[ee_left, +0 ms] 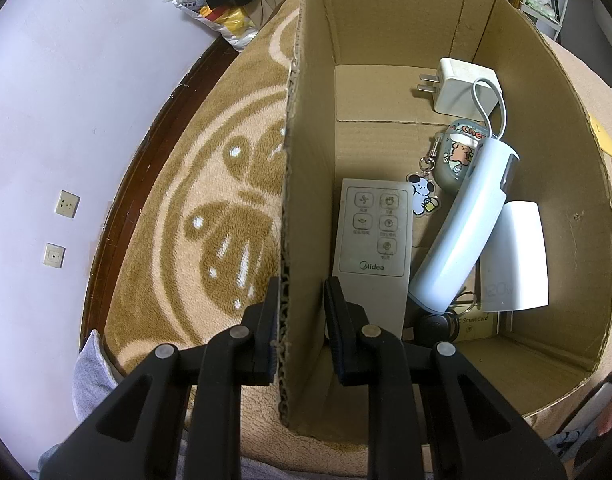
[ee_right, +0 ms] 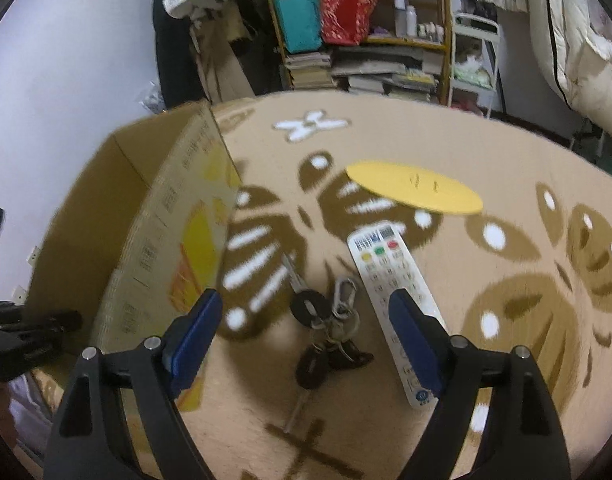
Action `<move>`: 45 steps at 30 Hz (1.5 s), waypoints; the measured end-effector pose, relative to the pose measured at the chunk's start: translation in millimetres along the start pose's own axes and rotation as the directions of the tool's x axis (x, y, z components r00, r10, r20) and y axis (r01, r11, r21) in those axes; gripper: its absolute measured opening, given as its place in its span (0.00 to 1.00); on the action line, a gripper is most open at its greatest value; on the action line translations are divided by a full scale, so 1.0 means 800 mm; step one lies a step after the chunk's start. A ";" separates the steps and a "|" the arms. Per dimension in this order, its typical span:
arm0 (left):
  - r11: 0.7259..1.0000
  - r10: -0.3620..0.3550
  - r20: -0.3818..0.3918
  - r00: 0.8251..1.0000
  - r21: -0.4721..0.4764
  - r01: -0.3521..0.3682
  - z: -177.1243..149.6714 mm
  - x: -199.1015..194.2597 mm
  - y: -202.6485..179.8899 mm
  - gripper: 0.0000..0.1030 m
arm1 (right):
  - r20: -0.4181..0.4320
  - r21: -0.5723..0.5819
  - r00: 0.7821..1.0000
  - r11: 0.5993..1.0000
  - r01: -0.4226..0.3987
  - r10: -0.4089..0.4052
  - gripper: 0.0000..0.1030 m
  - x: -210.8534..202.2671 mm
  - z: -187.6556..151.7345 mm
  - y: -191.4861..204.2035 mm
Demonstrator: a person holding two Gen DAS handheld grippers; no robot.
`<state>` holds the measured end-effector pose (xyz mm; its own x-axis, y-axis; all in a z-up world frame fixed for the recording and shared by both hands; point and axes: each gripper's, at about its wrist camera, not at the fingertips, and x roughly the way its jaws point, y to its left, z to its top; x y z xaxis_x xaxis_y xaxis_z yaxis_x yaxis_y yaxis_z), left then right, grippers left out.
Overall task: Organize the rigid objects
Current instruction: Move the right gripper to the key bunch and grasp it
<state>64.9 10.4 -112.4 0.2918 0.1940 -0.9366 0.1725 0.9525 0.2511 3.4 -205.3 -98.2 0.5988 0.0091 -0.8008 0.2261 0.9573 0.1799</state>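
Note:
My left gripper [ee_left: 302, 312] straddles the left wall of the cardboard box [ee_left: 306, 160], one finger on each side, with a gap at the inner finger. In the box lie a grey Midea remote [ee_left: 372, 240], a pale blue cylinder [ee_left: 462, 228], a white charger [ee_left: 462, 84], a cartoon keychain case [ee_left: 458, 156], a white card [ee_left: 514, 256] and a black key fob [ee_left: 434, 326]. My right gripper [ee_right: 306, 320] is open and empty above a bunch of keys [ee_right: 322, 320] on the blanket. A white remote [ee_right: 394, 292] lies just to their right, partly behind the right finger.
A yellow disc [ee_right: 414, 188] lies on the brown patterned blanket [ee_right: 506, 280] beyond the remote. The box's outer side [ee_right: 174, 240] stands to the left of my right gripper. A cluttered shelf [ee_right: 366, 32] stands at the back. A wall with sockets [ee_left: 66, 204] is to the left.

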 end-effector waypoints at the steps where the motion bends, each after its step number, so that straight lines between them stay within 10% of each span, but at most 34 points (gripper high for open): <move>1: 1.000 0.001 -0.001 1.000 0.001 -0.001 0.000 0.000 0.000 0.20 | -0.007 0.009 1.000 1.000 0.003 -0.003 0.85 0.003 -0.002 -0.003; 10: 1.000 0.001 0.000 1.000 0.001 -0.001 0.001 0.000 0.000 0.20 | -0.098 0.018 0.995 1.000 0.011 -0.009 0.59 0.034 -0.016 -0.009; 26: 1.000 0.003 0.000 1.000 0.003 -0.003 0.001 0.001 -0.001 0.20 | -0.131 0.039 0.990 0.998 0.051 -0.046 0.56 0.064 -0.019 -0.012; 30: 1.000 0.004 0.000 1.000 0.004 -0.004 0.001 0.001 -0.001 0.20 | -0.124 0.031 0.988 0.995 0.095 -0.091 0.24 0.068 -0.013 -0.012; 45: 1.000 0.001 0.000 1.000 0.002 -0.001 0.001 0.000 -0.001 0.20 | 0.028 0.017 0.995 0.995 0.094 -0.094 0.23 0.010 0.018 -0.004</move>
<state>65.8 9.7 -112.6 0.2919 0.1955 -0.9363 0.1742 0.9517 0.2530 18.8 -212.0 -97.2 0.5961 -0.0893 -0.7980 0.2944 0.9489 0.1137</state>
